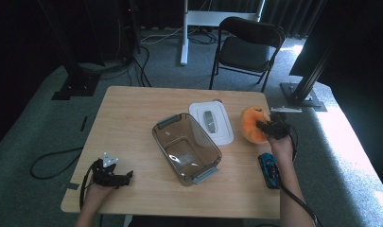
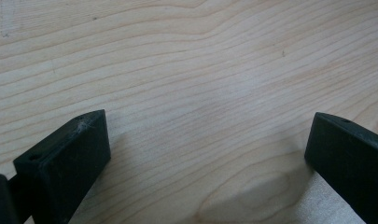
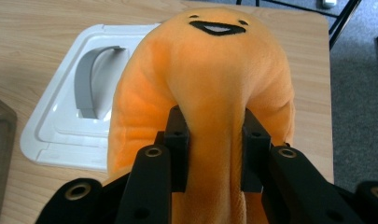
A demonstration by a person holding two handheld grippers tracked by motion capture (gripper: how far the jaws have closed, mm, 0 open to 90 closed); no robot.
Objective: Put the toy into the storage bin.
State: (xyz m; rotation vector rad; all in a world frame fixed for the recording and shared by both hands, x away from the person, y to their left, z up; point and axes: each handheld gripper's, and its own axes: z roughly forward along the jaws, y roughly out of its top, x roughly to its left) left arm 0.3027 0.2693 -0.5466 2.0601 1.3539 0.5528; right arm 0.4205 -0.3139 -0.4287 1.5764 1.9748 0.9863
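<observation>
While right gripper (image 3: 213,140) is pinching the orange plush (image 3: 210,70), lifting w/o slack matters; clear bin (image 1: 187,147) is waiting left. Left gripper (image 2: 207,154) is idling open, empty.

The high view is dim around its borders, the floor and curtains at the back nearly black, while daylight pours in from the right and burns out a patch of carpet (image 1: 354,142) to white. The wooden table (image 1: 132,118) is evenly lit, with soft glare on the clear plastic container (image 1: 187,147). The left gripper view is sharp on the wood grain, with faint jaw shadows. In the right gripper view the orange plush toy (image 3: 214,70) is bright, slightly soft
</observation>
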